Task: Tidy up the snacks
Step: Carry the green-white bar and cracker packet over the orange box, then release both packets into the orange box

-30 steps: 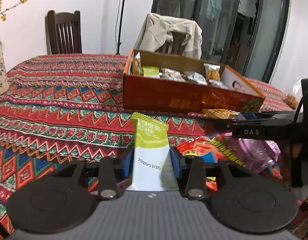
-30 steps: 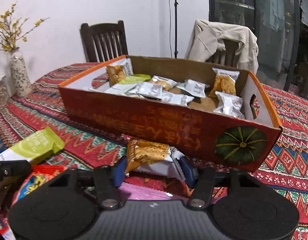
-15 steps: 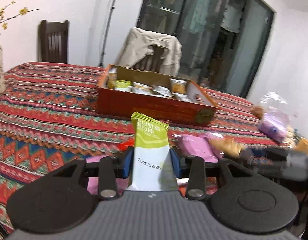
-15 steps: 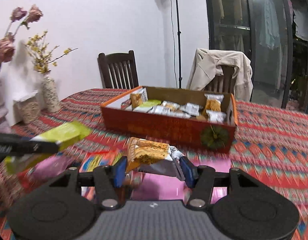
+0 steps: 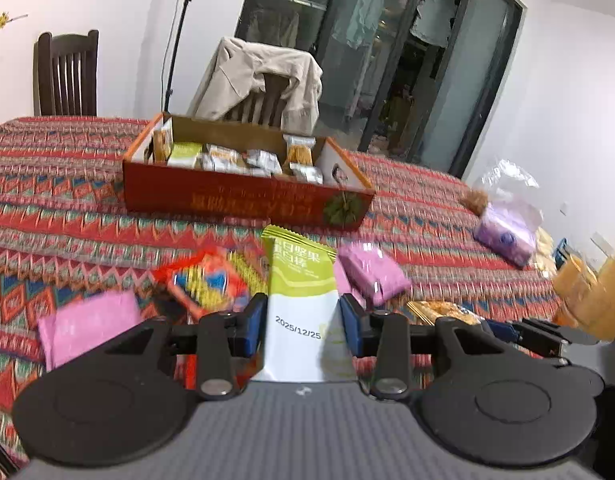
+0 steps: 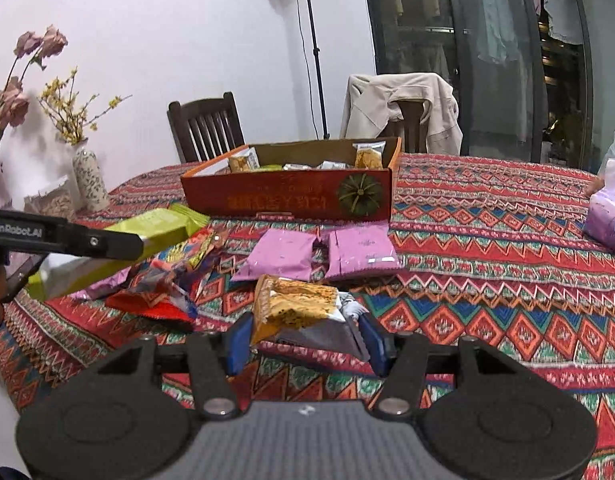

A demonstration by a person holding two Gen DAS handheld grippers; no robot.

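Observation:
My left gripper (image 5: 301, 326) is shut on a green and white snack bar packet (image 5: 299, 300), held above the table. It also shows in the right wrist view (image 6: 119, 240). My right gripper (image 6: 305, 338) is shut on an orange and silver snack packet (image 6: 295, 308), also lifted. The red cardboard box (image 5: 235, 200) with several snack packets inside stands further back on the patterned tablecloth; it also shows in the right wrist view (image 6: 283, 196). Loose on the cloth lie two pink packets (image 6: 361, 250), a red and yellow packet (image 6: 175, 268) and another pink packet (image 5: 87, 324).
A purple tissue pack (image 6: 609, 220) in a clear bag lies at the table's right. Vases with flowers (image 6: 89, 178) stand at the left edge. Two wooden chairs (image 6: 205, 128), one draped with a beige jacket (image 6: 401, 106), stand behind the table.
Both grippers have pulled back and risen from the box with their packets still held. The box now looks smaller and farther, and more loose packets show on the cloth.

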